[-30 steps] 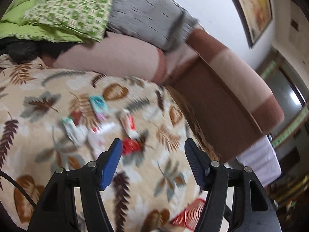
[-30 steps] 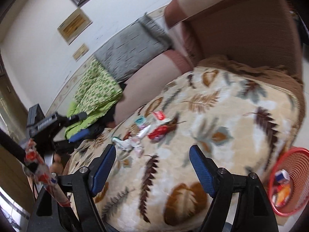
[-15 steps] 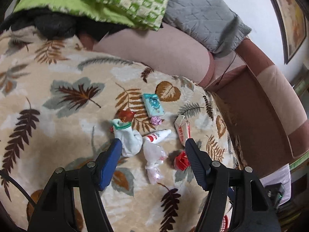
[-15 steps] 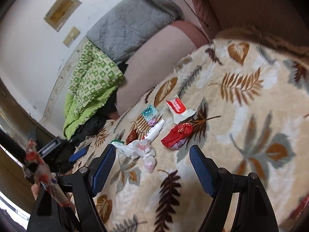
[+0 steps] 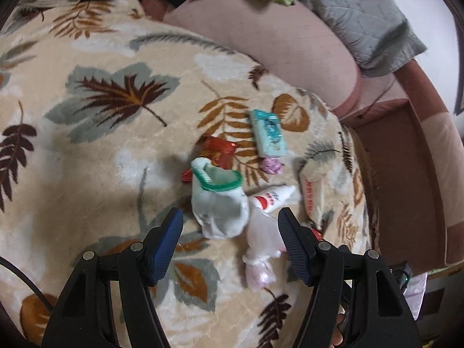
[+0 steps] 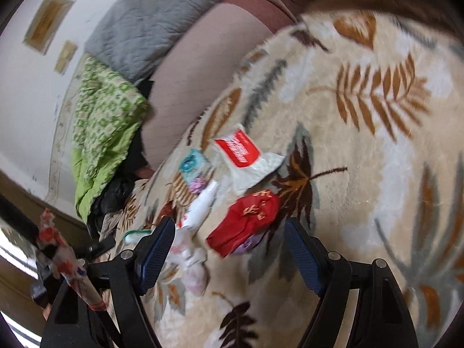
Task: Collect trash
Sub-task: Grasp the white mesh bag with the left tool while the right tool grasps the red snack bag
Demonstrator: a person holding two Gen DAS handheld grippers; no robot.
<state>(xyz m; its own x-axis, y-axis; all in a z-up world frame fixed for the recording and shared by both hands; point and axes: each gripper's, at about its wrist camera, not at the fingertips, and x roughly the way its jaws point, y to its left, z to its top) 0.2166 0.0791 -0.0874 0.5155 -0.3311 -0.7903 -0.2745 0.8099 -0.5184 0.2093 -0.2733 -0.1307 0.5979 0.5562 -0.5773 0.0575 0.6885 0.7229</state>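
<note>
Several pieces of trash lie together on a leaf-patterned blanket (image 5: 95, 156). My left gripper (image 5: 230, 226) is open, just above a crumpled white cup with a green rim (image 5: 217, 200). Beside it lie a white tube (image 5: 274, 197), a clear plastic bag (image 5: 261, 249), a teal box (image 5: 268, 136), a red foil wrapper (image 5: 217, 150) and a white packet (image 5: 313, 194). My right gripper (image 6: 230, 232) is open, just above a red wrapper (image 6: 246, 223). A white packet with a red label (image 6: 246, 156), the teal box (image 6: 191, 163) and the tube (image 6: 203, 203) lie beyond it.
A pink bolster (image 5: 261, 34), a grey quilted pillow (image 5: 356, 14) and a green patterned quilt (image 6: 101, 121) lie at the far side of the bed. A brown headboard (image 5: 406, 174) runs along the right. A dark bundle (image 6: 113, 200) lies by the quilt.
Both grippers have moved in closer and lower over the trash pile. The red basket seen earlier at the bed's edge has left both views. Both stay open.
</note>
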